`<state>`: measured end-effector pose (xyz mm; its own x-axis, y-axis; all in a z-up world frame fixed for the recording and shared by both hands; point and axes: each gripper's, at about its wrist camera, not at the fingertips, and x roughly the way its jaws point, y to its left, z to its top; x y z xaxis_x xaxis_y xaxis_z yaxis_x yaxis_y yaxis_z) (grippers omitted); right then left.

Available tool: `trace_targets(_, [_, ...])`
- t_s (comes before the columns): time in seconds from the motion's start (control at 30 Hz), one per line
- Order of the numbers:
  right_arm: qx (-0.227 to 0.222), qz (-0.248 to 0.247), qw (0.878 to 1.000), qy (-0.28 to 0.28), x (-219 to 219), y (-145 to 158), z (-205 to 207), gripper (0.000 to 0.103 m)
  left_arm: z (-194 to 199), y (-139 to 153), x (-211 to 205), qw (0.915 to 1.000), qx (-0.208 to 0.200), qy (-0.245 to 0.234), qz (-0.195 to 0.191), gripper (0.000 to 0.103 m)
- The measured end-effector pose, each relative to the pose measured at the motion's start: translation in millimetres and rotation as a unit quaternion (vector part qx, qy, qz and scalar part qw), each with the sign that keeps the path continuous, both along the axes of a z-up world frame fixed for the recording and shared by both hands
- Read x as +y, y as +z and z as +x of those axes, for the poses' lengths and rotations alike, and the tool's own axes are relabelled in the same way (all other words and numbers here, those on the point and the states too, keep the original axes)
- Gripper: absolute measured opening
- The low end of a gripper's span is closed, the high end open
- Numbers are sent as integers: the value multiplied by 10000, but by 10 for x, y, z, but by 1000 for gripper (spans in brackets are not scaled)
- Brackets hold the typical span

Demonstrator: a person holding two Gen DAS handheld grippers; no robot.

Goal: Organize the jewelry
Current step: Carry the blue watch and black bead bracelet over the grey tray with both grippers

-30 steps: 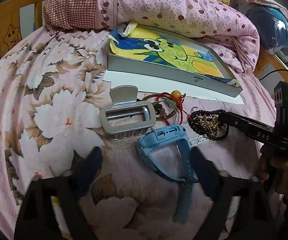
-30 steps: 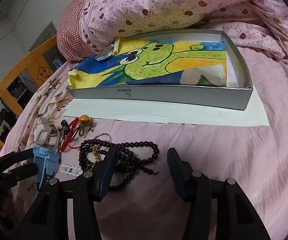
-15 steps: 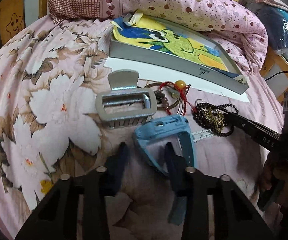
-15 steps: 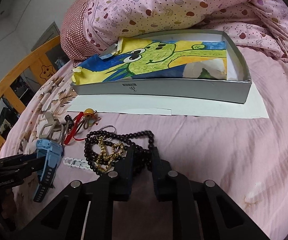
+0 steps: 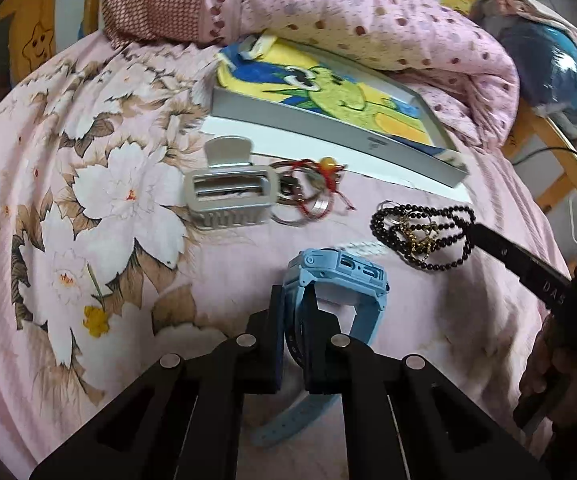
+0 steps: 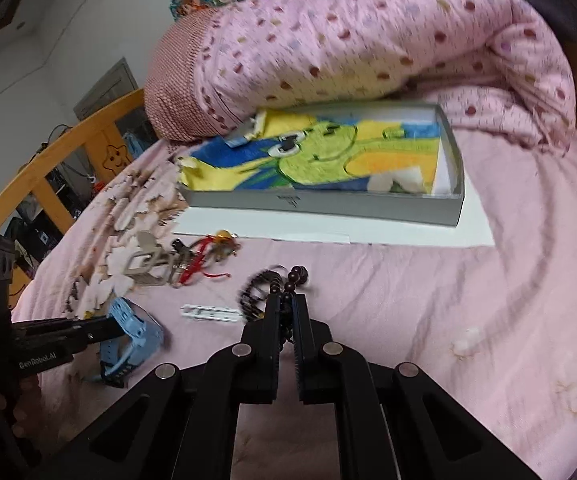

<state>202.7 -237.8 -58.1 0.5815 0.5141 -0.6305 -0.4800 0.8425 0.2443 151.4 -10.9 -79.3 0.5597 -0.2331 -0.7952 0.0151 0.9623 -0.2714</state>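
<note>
Both claws grip jewelry above a pink floral bedspread (image 5: 88,208).

Left gripper (image 5: 293,312), its jaws just closed, pinches the strap of a blue watch (image 5: 336,280); right gripper (image 6: 286,312), also just closed, clamps a dark bead necklace (image 6: 276,284) with a gold chain tangled in it. Beyond them lie a grey hair claw clip (image 5: 228,196), silver bangles with red cord (image 5: 312,192) and a small white link strip (image 6: 210,313). Farther back sits a shallow grey box (image 6: 328,202) lined with a frog-print cloth (image 6: 328,152), against a spotted pink quilt (image 6: 368,40).
</note>
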Motion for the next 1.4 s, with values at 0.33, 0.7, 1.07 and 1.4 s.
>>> trace_targets(0.33, [-835,72,9964,-136,-46,660,-420,6,-214,260,-132,9991,-341,-222,-136,3])
trace_targets(0.7, [-1093,230,9937,-122,-118,1088,-473,6,-172,624,-112,9965,-724,-385,-147,3])
trace_targets(1.07, [-1139,306,9930,39,178,1248,310,6,649,822,-91,9938,-929,-585,167,3])
trace_targets(1.4, [-756,614,9949,-255,436,891,1317,6,1684,570,125,9959,-856,-162,254,3])
